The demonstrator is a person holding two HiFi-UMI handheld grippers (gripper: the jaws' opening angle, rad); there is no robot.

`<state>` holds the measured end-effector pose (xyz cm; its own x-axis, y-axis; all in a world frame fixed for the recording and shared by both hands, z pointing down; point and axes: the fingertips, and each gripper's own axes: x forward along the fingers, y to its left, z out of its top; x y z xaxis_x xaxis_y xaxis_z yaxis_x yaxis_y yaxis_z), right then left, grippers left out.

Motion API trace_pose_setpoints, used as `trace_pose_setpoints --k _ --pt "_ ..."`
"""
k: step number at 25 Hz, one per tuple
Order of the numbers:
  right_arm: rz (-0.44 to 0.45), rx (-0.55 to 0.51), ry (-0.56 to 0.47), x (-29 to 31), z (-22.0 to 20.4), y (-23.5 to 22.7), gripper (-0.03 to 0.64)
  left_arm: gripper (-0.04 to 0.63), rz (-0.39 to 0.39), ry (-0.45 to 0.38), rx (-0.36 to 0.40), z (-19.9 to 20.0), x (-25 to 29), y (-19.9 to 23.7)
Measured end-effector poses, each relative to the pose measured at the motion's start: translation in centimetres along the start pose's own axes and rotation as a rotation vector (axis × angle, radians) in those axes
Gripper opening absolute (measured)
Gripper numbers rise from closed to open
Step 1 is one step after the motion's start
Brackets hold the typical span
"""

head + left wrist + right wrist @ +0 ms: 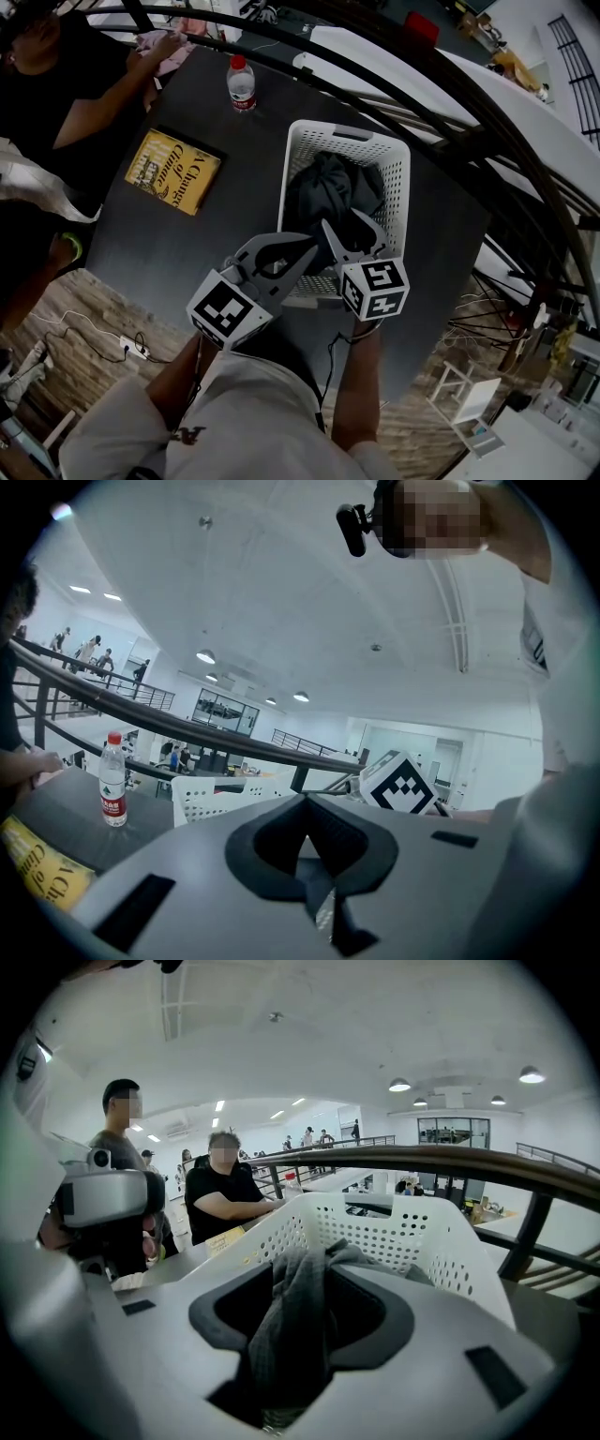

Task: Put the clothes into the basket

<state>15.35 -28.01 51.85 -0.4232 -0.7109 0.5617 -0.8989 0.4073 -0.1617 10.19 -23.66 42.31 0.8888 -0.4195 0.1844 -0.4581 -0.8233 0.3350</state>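
A white perforated basket (397, 178) (394, 1227) (214, 799) stands on the dark table (159, 244) with dark grey clothes (330, 192) heaped inside. My right gripper (352, 230) (305, 1274) hangs over the basket's near rim. Its jaws stand apart, with a fold of the grey cloth (291, 1326) still draped loosely between them and trailing into the basket. My left gripper (314, 246) (305, 801) sits just left of it at the basket's near left corner, its jaws shut with nothing in them.
A water bottle (242, 82) (112, 780) and a yellow book (174, 170) (37, 869) lie on the table left of the basket. A person in black (66, 84) (220, 1194) sits at the far left. Dark railings (487, 122) curve past the table's right side.
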Motion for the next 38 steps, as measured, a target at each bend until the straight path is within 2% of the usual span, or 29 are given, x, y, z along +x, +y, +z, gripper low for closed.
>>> trace_pose_setpoints --k 5,34,36,38 --pt "-0.039 -0.039 -0.033 -1.1 1.2 -0.1 0.206 0.005 0.003 -0.006 0.003 0.1 -0.2 0.1" --pt "-0.040 -0.071 -0.102 -2.7 3.0 1.0 0.204 0.005 -0.003 -0.013 0.020 0.5 -0.7 -0.7" --pt "-0.039 -0.083 -0.144 -3.4 3.9 1.2 0.174 0.005 0.000 -0.016 0.027 0.7 -0.8 -0.7" --pt "-0.043 -0.089 -0.202 -4.4 5.0 1.4 0.073 0.005 0.003 -0.017 0.037 1.0 -1.0 -0.8"
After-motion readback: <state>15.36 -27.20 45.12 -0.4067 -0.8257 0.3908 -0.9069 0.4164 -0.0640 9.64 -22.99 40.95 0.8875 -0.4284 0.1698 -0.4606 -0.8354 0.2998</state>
